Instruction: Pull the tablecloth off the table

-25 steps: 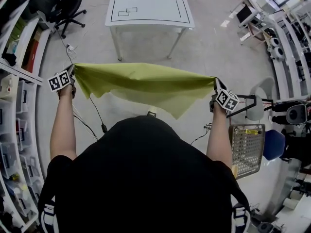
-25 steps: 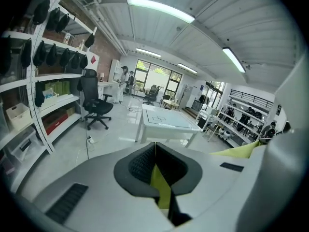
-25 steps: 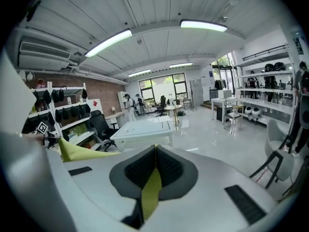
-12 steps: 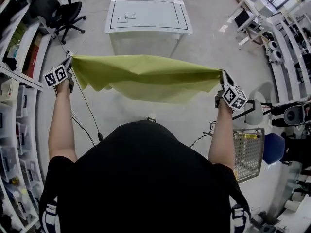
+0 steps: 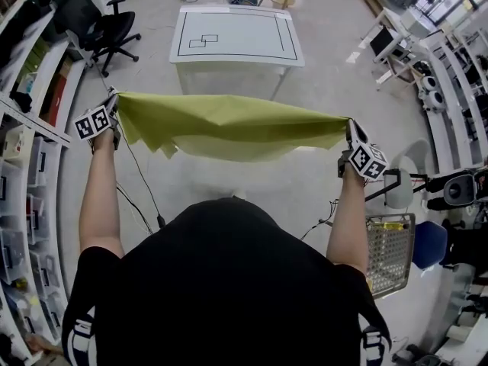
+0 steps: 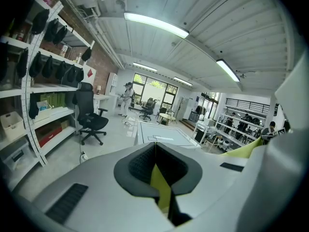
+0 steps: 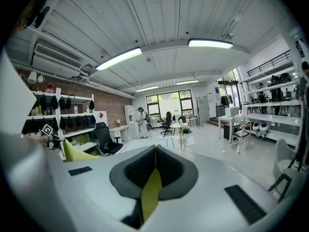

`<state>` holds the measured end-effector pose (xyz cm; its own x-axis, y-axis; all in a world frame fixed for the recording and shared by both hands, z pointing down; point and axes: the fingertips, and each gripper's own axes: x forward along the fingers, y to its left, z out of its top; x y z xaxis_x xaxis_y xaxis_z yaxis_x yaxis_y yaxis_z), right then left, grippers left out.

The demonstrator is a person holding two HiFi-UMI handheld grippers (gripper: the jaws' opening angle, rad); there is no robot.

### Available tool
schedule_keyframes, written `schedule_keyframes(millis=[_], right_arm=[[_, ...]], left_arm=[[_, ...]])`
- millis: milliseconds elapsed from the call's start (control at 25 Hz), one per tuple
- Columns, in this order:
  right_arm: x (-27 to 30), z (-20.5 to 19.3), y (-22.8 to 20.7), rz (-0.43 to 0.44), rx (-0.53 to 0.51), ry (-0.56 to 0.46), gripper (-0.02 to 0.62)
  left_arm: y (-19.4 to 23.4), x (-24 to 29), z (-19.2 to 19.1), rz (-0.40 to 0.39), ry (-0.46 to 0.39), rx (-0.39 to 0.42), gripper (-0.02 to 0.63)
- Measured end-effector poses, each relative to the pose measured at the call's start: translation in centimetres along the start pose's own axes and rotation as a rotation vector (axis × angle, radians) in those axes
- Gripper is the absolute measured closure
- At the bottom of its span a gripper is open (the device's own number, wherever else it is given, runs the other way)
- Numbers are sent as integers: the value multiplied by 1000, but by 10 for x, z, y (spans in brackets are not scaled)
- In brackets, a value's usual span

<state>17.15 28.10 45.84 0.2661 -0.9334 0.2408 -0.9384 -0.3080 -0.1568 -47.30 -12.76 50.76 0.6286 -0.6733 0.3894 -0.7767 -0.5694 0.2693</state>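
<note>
We grip the tablecloth (image 5: 229, 128) by both upper corners, left gripper (image 5: 113, 101) and right gripper (image 5: 349, 124) each clamped on cloth. It hangs stretched side to side between them, well apart from the desk (image 5: 236, 21) ahead.

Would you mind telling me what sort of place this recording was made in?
Probably a lab or workshop, perhaps for robotics: shelves of storage bins along one wall, a white table marked with black outlines, and workbenches carrying equipment.
</note>
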Motion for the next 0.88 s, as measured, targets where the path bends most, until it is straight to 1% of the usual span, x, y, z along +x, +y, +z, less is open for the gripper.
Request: schedule_keyframes(millis=[280, 880], right_arm=[[2, 3, 3, 6, 4, -7, 574], [-2, -8, 7, 7, 20, 2, 574]], left_arm=[[-1, -4, 0, 0, -1, 3, 586], [0, -10, -7, -5, 12, 13, 586]])
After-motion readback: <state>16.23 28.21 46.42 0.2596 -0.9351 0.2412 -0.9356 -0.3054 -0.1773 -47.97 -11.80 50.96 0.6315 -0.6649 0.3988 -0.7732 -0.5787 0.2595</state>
